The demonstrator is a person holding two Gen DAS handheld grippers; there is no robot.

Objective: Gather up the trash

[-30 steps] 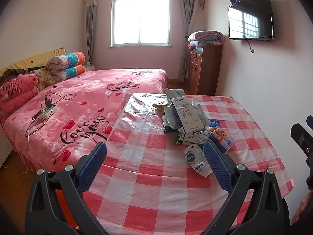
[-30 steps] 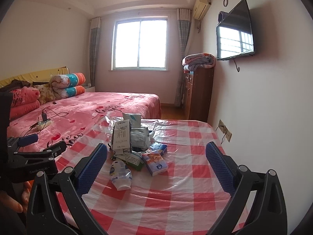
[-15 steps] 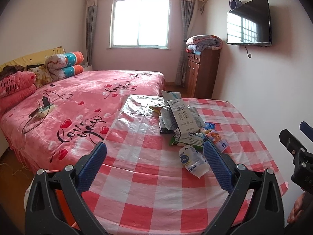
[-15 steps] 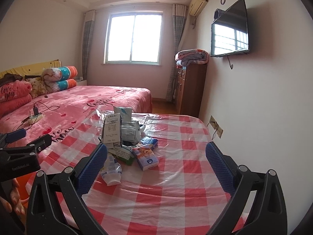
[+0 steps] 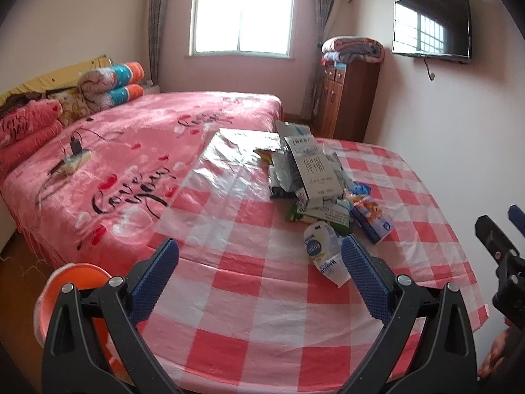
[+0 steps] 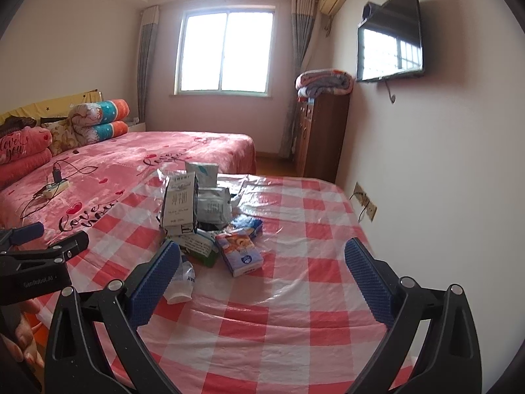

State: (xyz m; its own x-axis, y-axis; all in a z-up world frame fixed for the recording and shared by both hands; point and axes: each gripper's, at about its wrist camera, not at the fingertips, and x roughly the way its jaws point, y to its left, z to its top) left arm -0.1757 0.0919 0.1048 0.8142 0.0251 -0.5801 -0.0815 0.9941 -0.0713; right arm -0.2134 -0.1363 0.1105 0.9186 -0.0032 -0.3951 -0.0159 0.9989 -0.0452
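Both the left gripper [image 5: 259, 271] and the right gripper [image 6: 262, 272] hang above the near edge of the worktop [image 6: 295, 312] with fingers spread apart, holding nothing. The trash sits mid-worktop in a loose pile: a tall white carton [image 6: 179, 203], a crumpled silver pouch [image 6: 213, 207], a small blue box [image 6: 241, 254] and, nearest, a squashed plastic wrapper [image 5: 323, 251]. All look light and empty. The wrapper seems soft and slippery, best pinched across its flattened middle; the carton should crush easily.

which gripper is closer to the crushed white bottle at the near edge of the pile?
Left, narrowly. The crushed white bottle lies just ahead of the left gripper, beside its right-hand finger. The right gripper has it by its left-hand finger, partly hidden. Both open, neither touching.
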